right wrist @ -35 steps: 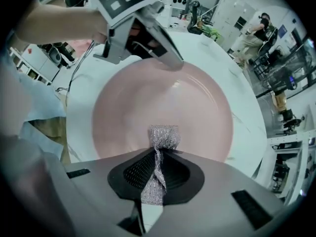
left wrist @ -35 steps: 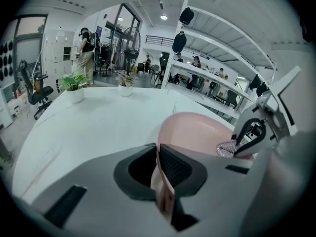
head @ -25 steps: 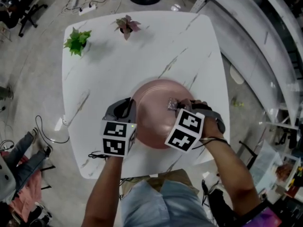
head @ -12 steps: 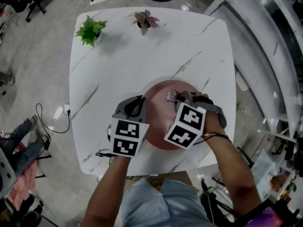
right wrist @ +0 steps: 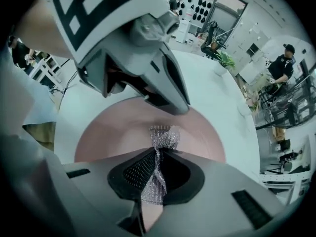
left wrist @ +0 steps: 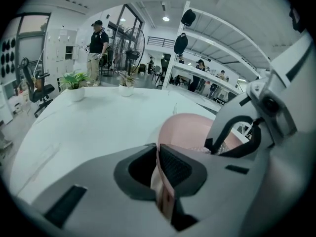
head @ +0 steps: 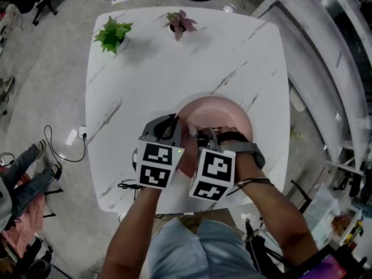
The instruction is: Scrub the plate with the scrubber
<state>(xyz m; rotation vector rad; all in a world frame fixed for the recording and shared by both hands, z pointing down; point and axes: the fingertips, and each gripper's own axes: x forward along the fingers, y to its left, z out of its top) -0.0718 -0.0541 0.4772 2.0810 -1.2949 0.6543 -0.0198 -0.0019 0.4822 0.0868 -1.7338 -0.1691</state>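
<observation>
- Well, my left gripper [head: 172, 124] has its jaws pressed together on the near rim of the pink plate [head: 225, 111]; in the left gripper view the rim [left wrist: 159, 174] runs straight up between the two pads.
- My right gripper [head: 201, 136] is clamped on the scrubber [right wrist: 161, 140], a silvery mesh wad pinched between its jaws.
- The scrubber's free end sticks out just ahead of the right jaws and seems to lie against the plate's [right wrist: 118, 127] pink face.
- The two grippers sit close side by side, the left one just to the left of the right; in the right gripper view the left gripper [right wrist: 165, 90] looms right above the scrubber.
- From the left gripper, the plate [left wrist: 190, 127] spreads ahead and to the right, and the right gripper's body fills the right edge.
- The plate is over the near part of the white marble table [head: 174, 68], directly ahead of both grippers.
- Far ahead of the grippers, at the table's far edge, stand a green plant [head: 113, 35] and a pink-leaved plant [head: 179, 23], well apart from the plate.
</observation>
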